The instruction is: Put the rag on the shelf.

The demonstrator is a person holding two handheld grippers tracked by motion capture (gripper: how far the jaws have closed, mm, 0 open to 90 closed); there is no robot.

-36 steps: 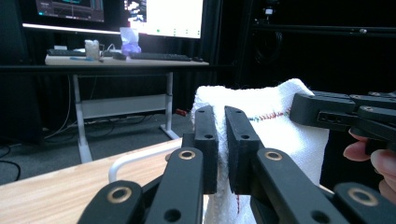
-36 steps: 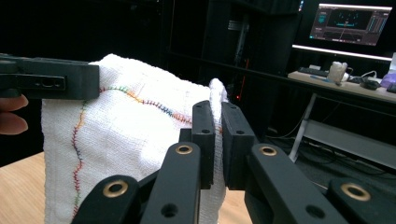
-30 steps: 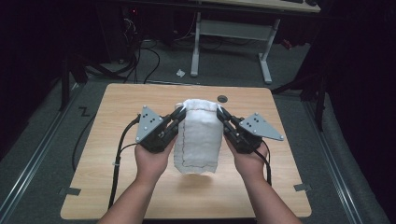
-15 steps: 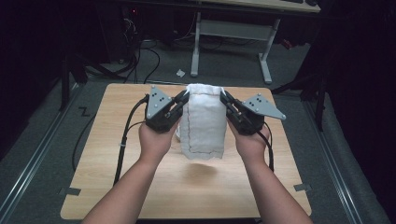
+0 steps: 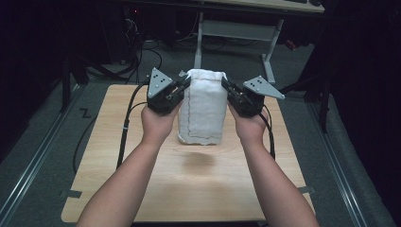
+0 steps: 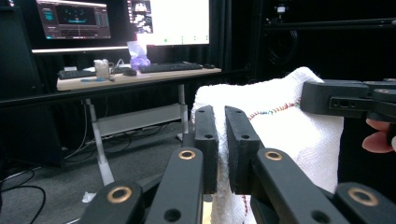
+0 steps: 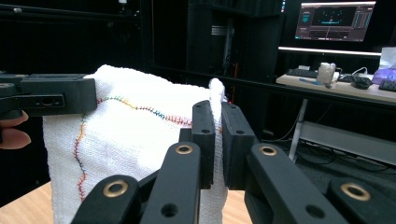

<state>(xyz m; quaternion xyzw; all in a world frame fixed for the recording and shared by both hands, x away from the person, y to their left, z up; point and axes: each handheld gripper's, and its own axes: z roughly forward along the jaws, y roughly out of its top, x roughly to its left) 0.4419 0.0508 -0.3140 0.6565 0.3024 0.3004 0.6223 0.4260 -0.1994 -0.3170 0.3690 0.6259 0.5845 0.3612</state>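
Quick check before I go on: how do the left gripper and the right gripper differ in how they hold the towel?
The left gripper pinches the white towel's upper left corner; the right gripper pinches its upper right corner. In the high view the left gripper's grey plate faces the camera, while the right gripper's tilts outward. Both are shut on the towel's top edge, and it hangs between them above the table.

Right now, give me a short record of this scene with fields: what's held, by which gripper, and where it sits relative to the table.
object: white towel with multicoloured edge stitching
left hand-held gripper: shut on the towel's upper corner
right hand-held gripper: shut on the other upper corner
towel state: hanging folded between both, lifted off the wooden table, shadow beneath
background: desk with monitors and keyboards
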